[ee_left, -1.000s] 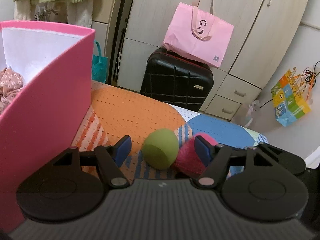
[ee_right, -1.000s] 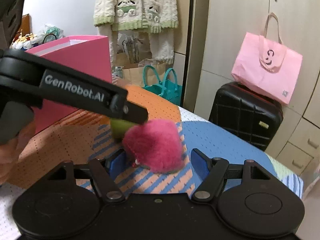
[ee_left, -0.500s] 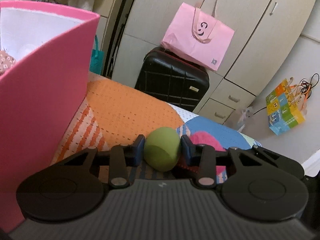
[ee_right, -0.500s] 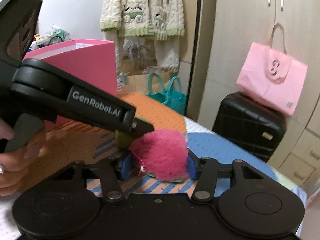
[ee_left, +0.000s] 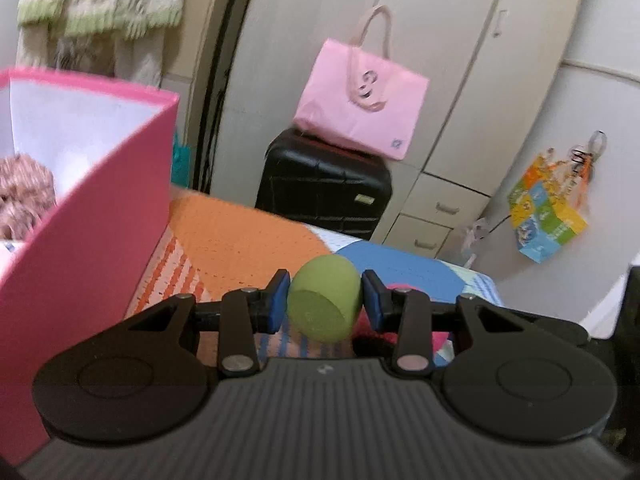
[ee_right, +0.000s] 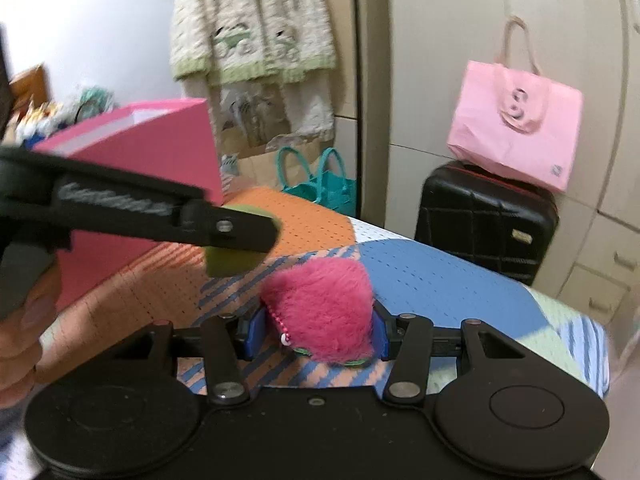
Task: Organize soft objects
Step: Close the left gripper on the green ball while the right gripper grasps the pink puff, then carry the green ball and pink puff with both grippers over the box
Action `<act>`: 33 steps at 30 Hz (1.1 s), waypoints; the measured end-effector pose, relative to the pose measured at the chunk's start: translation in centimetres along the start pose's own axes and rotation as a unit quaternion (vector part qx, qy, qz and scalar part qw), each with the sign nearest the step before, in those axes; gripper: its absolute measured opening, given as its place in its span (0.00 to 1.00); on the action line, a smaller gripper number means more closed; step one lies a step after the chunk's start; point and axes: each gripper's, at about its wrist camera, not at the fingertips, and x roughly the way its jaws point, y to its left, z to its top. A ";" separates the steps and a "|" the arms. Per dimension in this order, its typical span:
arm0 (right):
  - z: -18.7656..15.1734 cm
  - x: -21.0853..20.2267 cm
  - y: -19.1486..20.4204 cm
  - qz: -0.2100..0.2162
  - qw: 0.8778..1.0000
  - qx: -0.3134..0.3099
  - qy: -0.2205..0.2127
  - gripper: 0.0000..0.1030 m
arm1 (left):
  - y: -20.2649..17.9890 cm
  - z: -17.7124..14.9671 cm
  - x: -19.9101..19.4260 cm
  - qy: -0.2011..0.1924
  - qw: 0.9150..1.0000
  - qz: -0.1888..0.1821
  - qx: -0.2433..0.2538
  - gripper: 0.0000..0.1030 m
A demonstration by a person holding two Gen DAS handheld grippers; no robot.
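The pink box [ee_left: 100, 216] stands at the left on the patterned cover [ee_left: 248, 236]. Beside it the left gripper [ee_left: 325, 300] holds the green foam ball [ee_left: 324, 304] lifted off the cover, pads pressing both sides. The right gripper [ee_right: 316, 330], just closed, squeezes the pink furry toy [ee_right: 320, 308] low over the cover

Box [ee_left: 92, 240] stands on bedspread [ee_left: 240, 236], left of suitcase [ee_left: 324, 184].
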 end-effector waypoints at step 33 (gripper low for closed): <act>-6.0 -12.9 7.3 -0.029 0.996 0.077 0.026 0.54 | 3.2 -7.0 -12.5 0.180 0.975 -0.126 0.019 0.37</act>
